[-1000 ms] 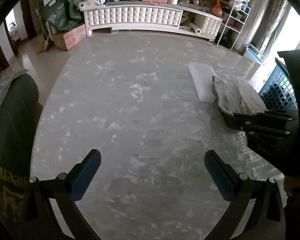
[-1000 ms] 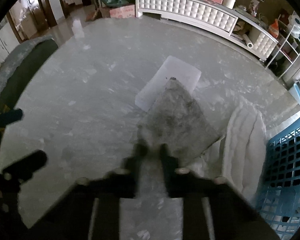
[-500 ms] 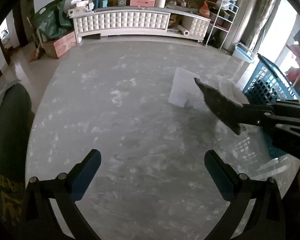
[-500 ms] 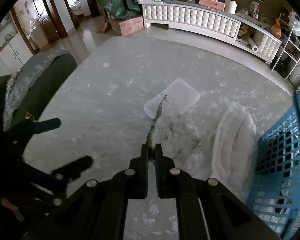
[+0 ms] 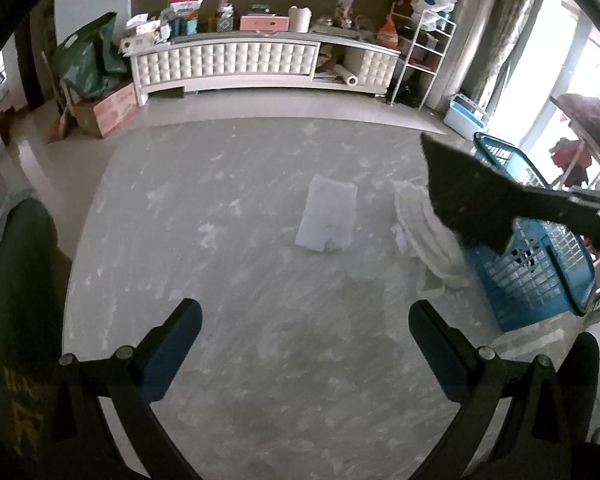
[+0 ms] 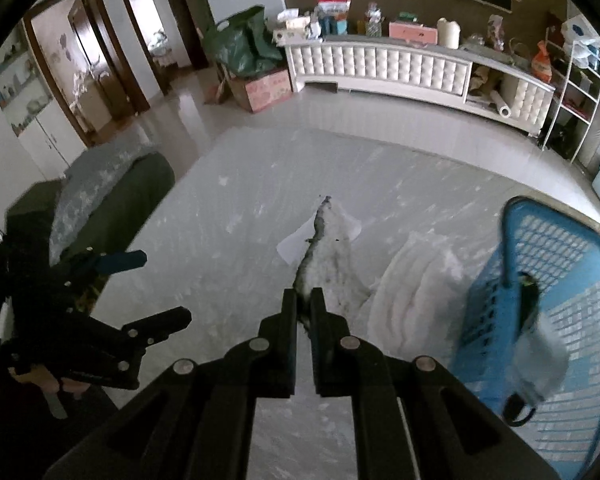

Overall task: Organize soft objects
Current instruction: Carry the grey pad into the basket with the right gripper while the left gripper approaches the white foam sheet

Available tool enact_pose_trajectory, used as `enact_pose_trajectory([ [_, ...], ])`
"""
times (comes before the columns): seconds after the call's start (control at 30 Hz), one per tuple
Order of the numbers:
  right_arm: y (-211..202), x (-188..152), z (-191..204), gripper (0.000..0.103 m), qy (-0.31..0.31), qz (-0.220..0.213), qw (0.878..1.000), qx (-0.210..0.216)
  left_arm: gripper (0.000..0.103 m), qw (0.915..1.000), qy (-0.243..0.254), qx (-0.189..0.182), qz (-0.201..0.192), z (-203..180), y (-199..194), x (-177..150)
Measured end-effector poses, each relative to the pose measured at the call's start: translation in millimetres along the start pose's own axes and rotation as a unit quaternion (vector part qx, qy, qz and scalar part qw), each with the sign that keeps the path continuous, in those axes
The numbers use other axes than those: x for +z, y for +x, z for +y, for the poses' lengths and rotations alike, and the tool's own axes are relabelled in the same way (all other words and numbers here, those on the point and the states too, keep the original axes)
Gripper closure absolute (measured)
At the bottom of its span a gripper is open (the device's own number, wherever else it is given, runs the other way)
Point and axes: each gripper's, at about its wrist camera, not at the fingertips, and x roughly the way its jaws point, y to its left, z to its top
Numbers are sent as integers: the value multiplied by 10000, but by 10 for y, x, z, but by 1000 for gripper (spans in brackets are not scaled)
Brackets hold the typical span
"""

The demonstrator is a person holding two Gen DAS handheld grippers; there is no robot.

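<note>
My right gripper (image 6: pixel 305 300) is shut on a grey cloth (image 6: pixel 332 256) and holds it in the air above the marble table; in the left wrist view the cloth (image 5: pixel 468 196) looks dark, at the right. A flat white cloth (image 5: pixel 328 216) and a folded white towel (image 5: pixel 424 232) lie on the table (image 5: pixel 220 240). A blue basket (image 5: pixel 540 264) stands at the table's right side. My left gripper (image 5: pixel 304 340) is open and empty over the near table.
A dark chair with a grey cover (image 6: pixel 112 200) stands at the table's left. The basket (image 6: pixel 560 300) holds a pale item with a dark strap. A white cabinet (image 5: pixel 228 64), a green bag (image 5: pixel 88 60) and a wire shelf (image 5: pixel 424 56) stand far back.
My right gripper has lifted the grey cloth off the table and carried it up and to the right, toward the basket. Both cameras have risen. The left gripper stays open.
</note>
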Motion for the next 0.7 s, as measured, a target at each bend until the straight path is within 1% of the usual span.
enact_pose_trajectory([
  [0.13,-194,7,-129,98,126,-177,9998,-27,0,9998,174,6,16,-116,3,102],
  [0.33,-433,4,-460,98,363,-338,9987,-81,0,9981,580,95,179,-277,162,252],
  [0.43,-583,-12,-582,98,442,-476,9977,-181,0,9974,676,50,261,-299,309,339],
  [0.5,-658,-20,-655,97,473,-552,9970,-278,0,9972,646,-124,364,-284,458,413],
  [0.53,-671,-44,-677,97,487,-576,9967,-312,0,9971,638,-147,397,-293,518,436],
  [0.7,-772,-141,-834,97,572,-651,9950,-502,0,9956,798,-32,482,-320,869,609],
])
